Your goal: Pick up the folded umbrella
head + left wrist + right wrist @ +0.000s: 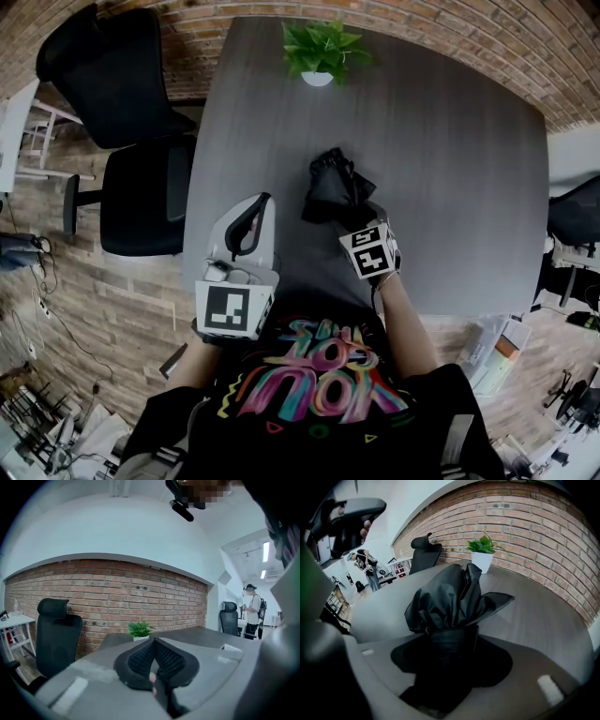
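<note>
Head view has the folded umbrella lying on the grey surface, roughly mid-width and on your half of it, well apart from the potted plant at the far edge. Its black fabric is loosely bunched and spreads away from you. The narrower end points back toward your right claw, which is tilted down onto it with the marker cube facing up.

Right gripper view puts the umbrella directly between that claw's jaws. The strapped, narrower part sits in the middle of the gap, and the crumpled canopy rises beyond it. The jaws stand wide, with dark space on either side of the umbrella, so you have it bracketed but the pads are not seen pressing on it. It rests on the surface.

Your left claw hangs over the near left edge of the surface, beside the umbrella but clear of it, and points nearly level. Left gripper view shows its mesh pads meeting at the tips with nothing gripped. Beyond them are the plant, a brick wall and a black office chair to the left.
</note>
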### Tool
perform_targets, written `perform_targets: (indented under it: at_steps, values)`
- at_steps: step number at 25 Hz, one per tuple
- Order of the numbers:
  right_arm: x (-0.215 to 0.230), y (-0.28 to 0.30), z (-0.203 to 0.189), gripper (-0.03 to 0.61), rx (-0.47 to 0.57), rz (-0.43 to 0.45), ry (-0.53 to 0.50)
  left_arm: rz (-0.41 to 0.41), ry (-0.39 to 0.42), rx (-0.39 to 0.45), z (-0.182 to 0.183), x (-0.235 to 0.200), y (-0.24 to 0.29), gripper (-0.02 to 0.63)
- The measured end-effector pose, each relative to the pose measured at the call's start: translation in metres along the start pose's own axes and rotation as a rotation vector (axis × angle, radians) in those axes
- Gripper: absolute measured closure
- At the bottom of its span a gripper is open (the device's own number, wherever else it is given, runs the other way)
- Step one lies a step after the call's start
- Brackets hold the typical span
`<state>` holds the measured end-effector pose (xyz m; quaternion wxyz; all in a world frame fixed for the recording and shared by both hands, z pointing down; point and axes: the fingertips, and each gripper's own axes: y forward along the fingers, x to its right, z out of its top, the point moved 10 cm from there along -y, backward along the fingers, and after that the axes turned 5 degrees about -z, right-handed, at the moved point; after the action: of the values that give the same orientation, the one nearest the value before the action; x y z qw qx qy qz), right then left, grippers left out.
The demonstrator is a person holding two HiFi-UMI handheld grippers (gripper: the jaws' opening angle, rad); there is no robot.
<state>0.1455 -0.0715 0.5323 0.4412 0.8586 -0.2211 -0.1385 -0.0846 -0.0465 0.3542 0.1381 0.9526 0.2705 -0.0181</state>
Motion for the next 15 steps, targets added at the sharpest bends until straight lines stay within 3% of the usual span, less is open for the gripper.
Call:
perform_targets:
  at_steps: [15]
  values:
    - [-0.0048,-0.0023,-0.0022,0.345,0.011,-0.033,0.012,0.004,0.006,0.011,-0.0009,-0.0019,-0.0069,0.612]
